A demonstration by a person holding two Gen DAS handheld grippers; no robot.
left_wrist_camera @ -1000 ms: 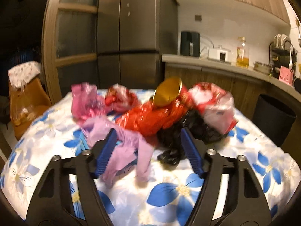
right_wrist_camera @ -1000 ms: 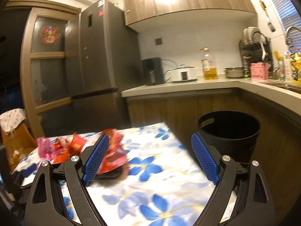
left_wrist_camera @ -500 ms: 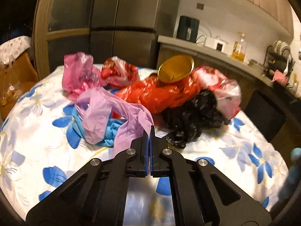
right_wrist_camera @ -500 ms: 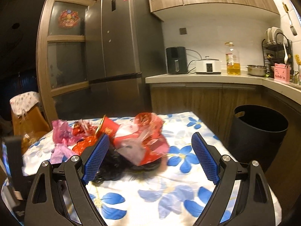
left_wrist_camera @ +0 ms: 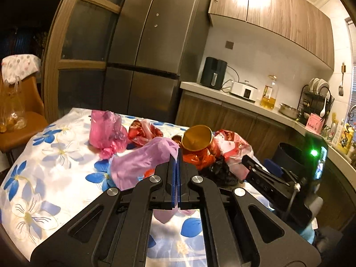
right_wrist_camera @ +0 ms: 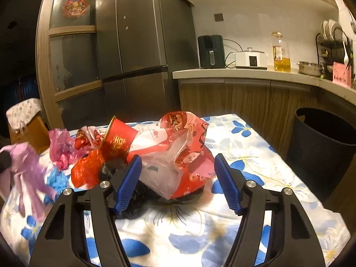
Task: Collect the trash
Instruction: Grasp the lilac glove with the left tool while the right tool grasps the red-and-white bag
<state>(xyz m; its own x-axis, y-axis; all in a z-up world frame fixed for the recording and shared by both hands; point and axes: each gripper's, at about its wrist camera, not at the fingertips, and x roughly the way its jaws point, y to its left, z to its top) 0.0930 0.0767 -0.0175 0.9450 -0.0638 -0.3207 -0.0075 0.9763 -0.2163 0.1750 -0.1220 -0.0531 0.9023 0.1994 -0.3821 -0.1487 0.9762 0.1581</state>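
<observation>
Pinching the purple bag (left_wrist_camera: pixel 142 164) in our left gripper (left_wrist_camera: pixel 177 155), we are lifting it off the counter (left_wrist_camera: pixel 55 160) for throwing away. Our right gripper (right_wrist_camera: pixel 178 175) is hanging with its fingers wide apart around the red bag (right_wrist_camera: pixel 189 142). The bin (right_wrist_camera: pixel 322 142) is waiting at two o'clock.

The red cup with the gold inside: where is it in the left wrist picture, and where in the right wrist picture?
Left wrist: the red cup lies centre, just above the shut left gripper, its gold mouth toward the camera.
Right wrist: the cup lies left of centre, up and left of the open right gripper, showing its red side.
Shared landmark: the black bin, right of the table in both.
</observation>
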